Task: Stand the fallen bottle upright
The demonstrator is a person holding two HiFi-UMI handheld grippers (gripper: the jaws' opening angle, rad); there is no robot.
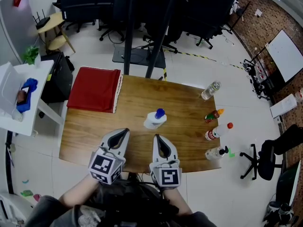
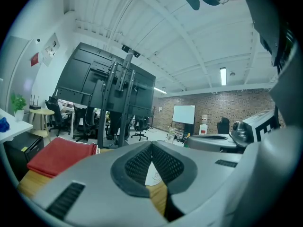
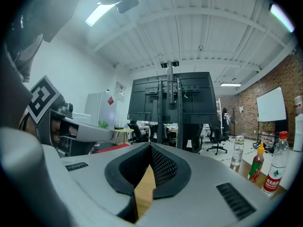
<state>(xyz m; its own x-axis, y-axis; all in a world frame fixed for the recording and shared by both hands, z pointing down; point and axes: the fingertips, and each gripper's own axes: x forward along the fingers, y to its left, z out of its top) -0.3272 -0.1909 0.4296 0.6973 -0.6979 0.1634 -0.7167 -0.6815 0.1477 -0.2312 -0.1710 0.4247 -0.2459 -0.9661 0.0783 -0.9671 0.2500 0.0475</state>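
A squat white bottle (image 1: 154, 120) with a blue cap (image 1: 160, 112) sits at the middle of the wooden table (image 1: 94, 131). From above I cannot tell whether it lies or stands. Both grippers hover over the table's near edge, short of the bottle and apart from it. My left gripper (image 1: 124, 131) is shut with nothing in it, and so is my right gripper (image 1: 157, 137). In the left gripper view the jaws (image 2: 151, 144) meet at the tips, and a slice of the white bottle (image 2: 154, 174) shows behind them. The right gripper view shows its jaws (image 3: 150, 146) closed over bare wood.
A red cloth (image 1: 94, 89) lies on the table's far left corner. Several bottles stand along the right edge: a clear one (image 1: 210, 90), a small sauce bottle (image 1: 214, 115), a red-capped one (image 1: 218, 131) and a green-capped one (image 1: 218, 152). A white side table (image 1: 26, 91) stands at left.
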